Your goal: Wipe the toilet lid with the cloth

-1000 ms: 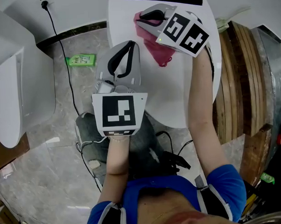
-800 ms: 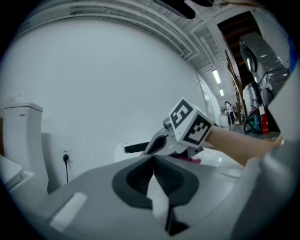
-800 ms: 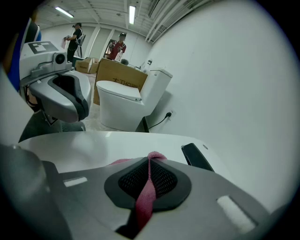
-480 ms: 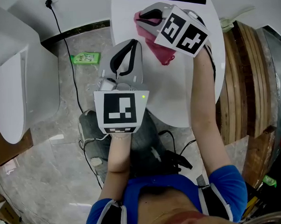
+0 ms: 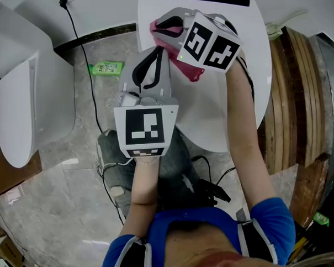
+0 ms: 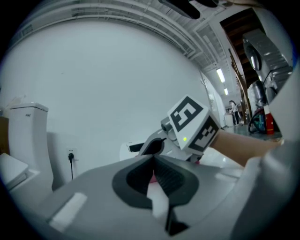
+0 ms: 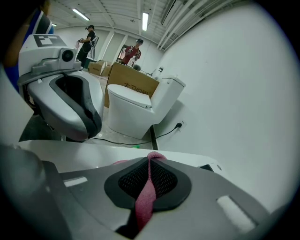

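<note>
The person is standing over the white round table and is holding the right gripper above its top. Its jaws are clamping a thin fold of the pink cloth, and the rest of the cloth is hanging loose under the gripper towards the table top. The left gripper is hovering at the table's near-left edge, just beside the right one, with its jaws pressed together on nothing. The toilet is sitting on the floor well to the left of the table, its lid down and not yet touched, so I am judging that the wiping is yet to begin. What is worrying me is the grip: with only a narrow pinch of fabric between the jaws, the cloth could be tugged free once it is dragging across the lid, or the jaw tips could end up rubbing the lid instead of the cloth. The loose tail could also be catching on the table's rim or on the left gripper as the two are crowding each other. A black cord is trailing over the floor between the table and the toilet, and a foot could be snagging it on the way across.
</note>
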The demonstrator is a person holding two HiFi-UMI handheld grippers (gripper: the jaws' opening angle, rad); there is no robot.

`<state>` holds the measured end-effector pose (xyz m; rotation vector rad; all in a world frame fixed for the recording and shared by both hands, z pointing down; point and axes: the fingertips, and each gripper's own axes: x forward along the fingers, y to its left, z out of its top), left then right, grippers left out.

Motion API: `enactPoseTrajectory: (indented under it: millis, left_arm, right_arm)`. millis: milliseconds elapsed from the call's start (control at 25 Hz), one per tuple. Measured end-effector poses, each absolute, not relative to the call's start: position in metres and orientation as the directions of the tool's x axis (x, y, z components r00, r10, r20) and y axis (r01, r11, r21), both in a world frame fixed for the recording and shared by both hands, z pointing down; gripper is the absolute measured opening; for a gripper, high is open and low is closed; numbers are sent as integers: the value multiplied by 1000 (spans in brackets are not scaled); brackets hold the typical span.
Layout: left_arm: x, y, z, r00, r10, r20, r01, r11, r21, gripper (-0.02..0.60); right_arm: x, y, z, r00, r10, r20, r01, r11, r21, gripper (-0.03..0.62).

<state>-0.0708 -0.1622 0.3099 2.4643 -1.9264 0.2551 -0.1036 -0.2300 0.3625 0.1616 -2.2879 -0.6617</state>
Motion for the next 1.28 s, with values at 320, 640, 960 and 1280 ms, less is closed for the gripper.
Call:
enactPoseTrajectory:
  millis: [320, 640, 960, 1280]
  left_arm:
    - [-73, -162, 308, 210, -969, 129, -969, -223, -104, 3]
    - [-71, -162, 307, 226, -966, 122, -965, -240, -106, 3]
    - [-72, -162, 309, 225, -967, 118, -965, -238, -106, 3]
    - [-71, -161, 308, 232, -965, 118, -963, -245, -111, 3]
  right_arm:
    - [-107, -226, 362, -726, -292, 623, 88, 859, 505, 9]
    - [-108, -224, 362, -728, -282, 625, 89, 865, 494, 9]
    - [-113, -214, 366, -737, -234, 635, 133, 869, 476, 9]
    - [-116, -205, 366, -746, -191, 638, 163, 876, 453, 9]
